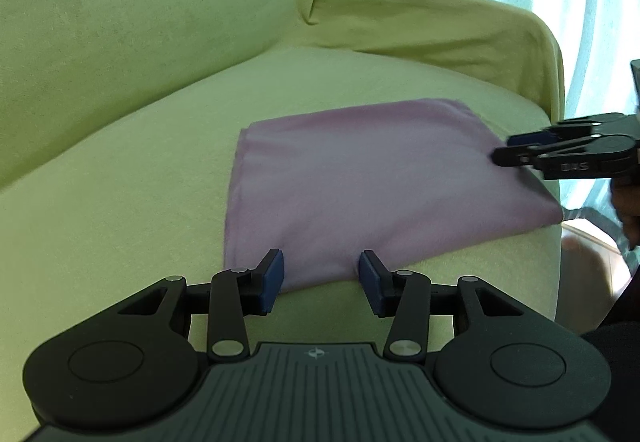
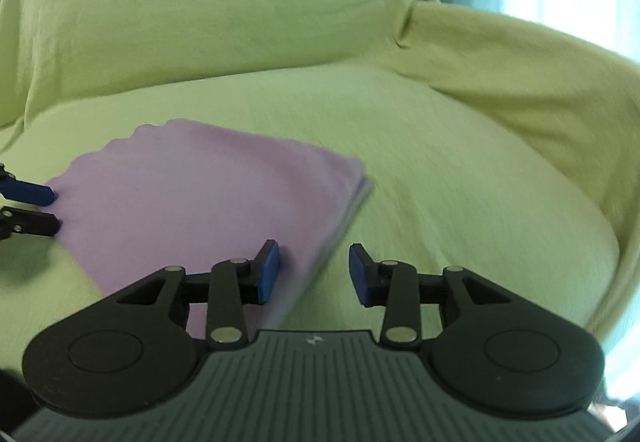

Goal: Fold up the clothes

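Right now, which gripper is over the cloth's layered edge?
The right gripper: it straddles the purple cloth's stacked edge. The left gripper sits at a smooth edge.

Green sofa (image 1: 120, 170) — folded lilac cloth (image 1: 360, 178) atop.

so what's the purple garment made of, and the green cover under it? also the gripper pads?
Purple garment: looks like soft matte knit, possibly cotton jersey; it lies limp, with thin stacked layers at the folded edge.
Green cover: matte woven or knit fabric, loosely draped with creases; the weave is too blurred to tell.
Pads on the left hand-held gripper: blue, matte, probably rubber or foam.
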`<state>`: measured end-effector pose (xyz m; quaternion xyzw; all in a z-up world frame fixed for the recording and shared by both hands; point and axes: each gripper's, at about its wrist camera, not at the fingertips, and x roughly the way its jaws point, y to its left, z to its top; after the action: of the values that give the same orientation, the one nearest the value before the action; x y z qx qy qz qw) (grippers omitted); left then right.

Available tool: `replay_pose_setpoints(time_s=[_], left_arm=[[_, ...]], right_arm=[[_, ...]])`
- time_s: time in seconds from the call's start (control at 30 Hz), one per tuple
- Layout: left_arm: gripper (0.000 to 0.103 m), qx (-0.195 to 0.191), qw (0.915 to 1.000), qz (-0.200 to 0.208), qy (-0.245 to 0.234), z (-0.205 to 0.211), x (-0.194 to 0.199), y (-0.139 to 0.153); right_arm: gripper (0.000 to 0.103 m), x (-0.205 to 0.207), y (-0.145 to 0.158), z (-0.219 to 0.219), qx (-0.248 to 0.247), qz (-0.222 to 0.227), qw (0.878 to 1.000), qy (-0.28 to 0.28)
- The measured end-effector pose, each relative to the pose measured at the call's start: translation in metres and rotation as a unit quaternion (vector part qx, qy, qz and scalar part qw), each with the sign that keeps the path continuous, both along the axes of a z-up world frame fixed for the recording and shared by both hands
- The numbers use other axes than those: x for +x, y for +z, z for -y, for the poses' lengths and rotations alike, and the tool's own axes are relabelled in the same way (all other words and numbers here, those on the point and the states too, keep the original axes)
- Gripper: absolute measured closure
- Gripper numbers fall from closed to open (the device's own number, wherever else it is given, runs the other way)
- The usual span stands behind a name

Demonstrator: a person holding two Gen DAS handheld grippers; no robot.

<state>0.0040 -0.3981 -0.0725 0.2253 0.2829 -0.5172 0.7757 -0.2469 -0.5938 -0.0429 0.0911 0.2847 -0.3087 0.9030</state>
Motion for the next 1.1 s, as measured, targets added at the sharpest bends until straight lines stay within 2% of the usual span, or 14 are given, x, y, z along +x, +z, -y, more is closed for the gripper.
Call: replay_pose_setpoints(time_s=[0.13,0.2,0.3,0.37,0.43,0.63,0.73,0.83,0.93,1.0,1.1], left_arm=[[0.061,0.014,0.9997,0.018,0.013,-0.005,-0.007,0.005],[0.061,0.013,0.9995,0.027,0.015,-0.009,-0.012,0.008],[0.061,0.005,0.9997,0.02,0.013,-0.012,-0.016,0.009],[0.061,0.009,0.9997,0.019,0.015,-0.011,-0.017,0.006],[0.061,0.012,0.9996,0.02,0.017,-0.011,-0.019,0.005],[0.058,0.002,0.9992,0.041,-0.003,-0.008,-0.029,0.012],[0.057,-0.001,0.9992,0.04,-0.007,0.0,-0.027,0.011],[0.056,0.023,0.9988,0.042,-0.01,0.011,-0.026,0.002],[0.057,0.024,0.9984,0.049,-0.01,0.014,-0.028,0.004],[0.057,0.01,0.9989,0.046,-0.011,0.016,-0.031,0.012],[0.057,-0.006,0.9984,0.047,-0.032,0.026,-0.042,0.021]], right_arm=[[0.067,-0.012,0.008,-0.022,-0.053,0.001,0.998,0.016],[0.067,-0.021,0.01,-0.037,-0.057,0.013,0.998,0.033],[0.067,-0.021,0.001,-0.054,-0.045,-0.014,0.997,0.053],[0.067,-0.02,-0.006,-0.057,-0.029,-0.028,0.998,0.044],[0.067,-0.023,-0.007,-0.055,-0.009,-0.02,0.999,0.031],[0.067,-0.039,0.003,-0.058,-0.013,0.04,0.999,0.009],[0.066,-0.037,-0.003,-0.05,0.0,0.024,1.0,-0.012],[0.063,-0.032,-0.008,-0.05,-0.004,-0.003,1.0,-0.015],[0.063,-0.04,-0.001,-0.051,-0.009,0.028,0.999,-0.018],[0.063,-0.044,0.004,-0.046,-0.009,0.051,0.998,-0.025],[0.063,-0.038,0.006,-0.033,-0.008,0.06,0.998,-0.033]])
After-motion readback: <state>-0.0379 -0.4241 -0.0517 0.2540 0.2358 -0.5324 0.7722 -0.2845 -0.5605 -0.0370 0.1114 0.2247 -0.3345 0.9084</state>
